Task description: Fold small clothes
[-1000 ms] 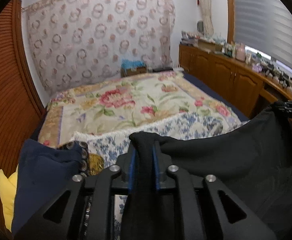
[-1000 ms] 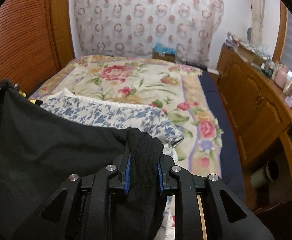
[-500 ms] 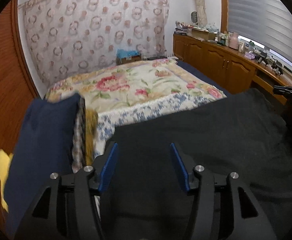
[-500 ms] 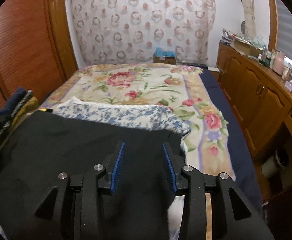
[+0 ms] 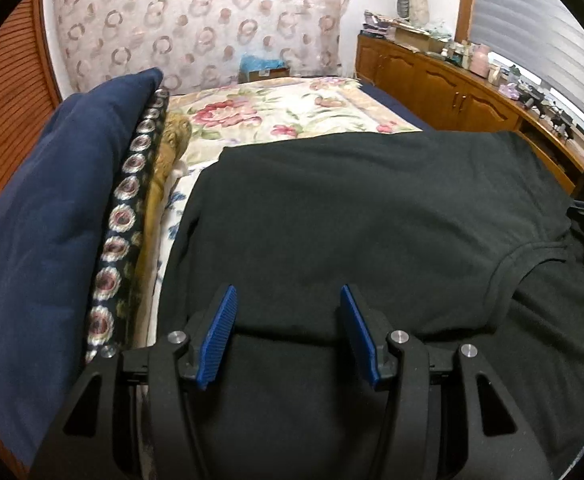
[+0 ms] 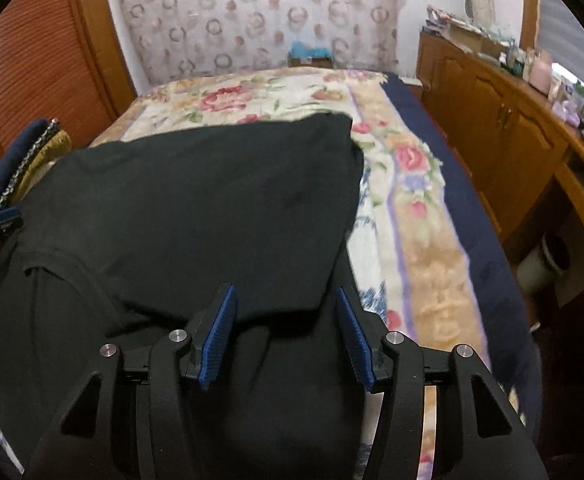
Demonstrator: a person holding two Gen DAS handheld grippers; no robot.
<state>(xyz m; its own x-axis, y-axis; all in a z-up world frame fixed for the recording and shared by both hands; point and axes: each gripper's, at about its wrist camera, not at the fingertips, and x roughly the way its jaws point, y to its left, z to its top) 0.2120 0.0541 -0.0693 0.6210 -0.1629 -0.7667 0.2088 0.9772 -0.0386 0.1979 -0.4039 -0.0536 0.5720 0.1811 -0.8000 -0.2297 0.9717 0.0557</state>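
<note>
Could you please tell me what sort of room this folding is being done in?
Most likely a home bedroom: a bed with a floral bedspread, a patterned curtain behind it, and a long wooden sideboard cluttered with small items.

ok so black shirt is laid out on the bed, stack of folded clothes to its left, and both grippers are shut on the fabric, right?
Not quite. The black shirt lies on the bed with the folded stack to its left, but both wrist views show the left gripper and right gripper open, pads clear of the fabric.
</note>
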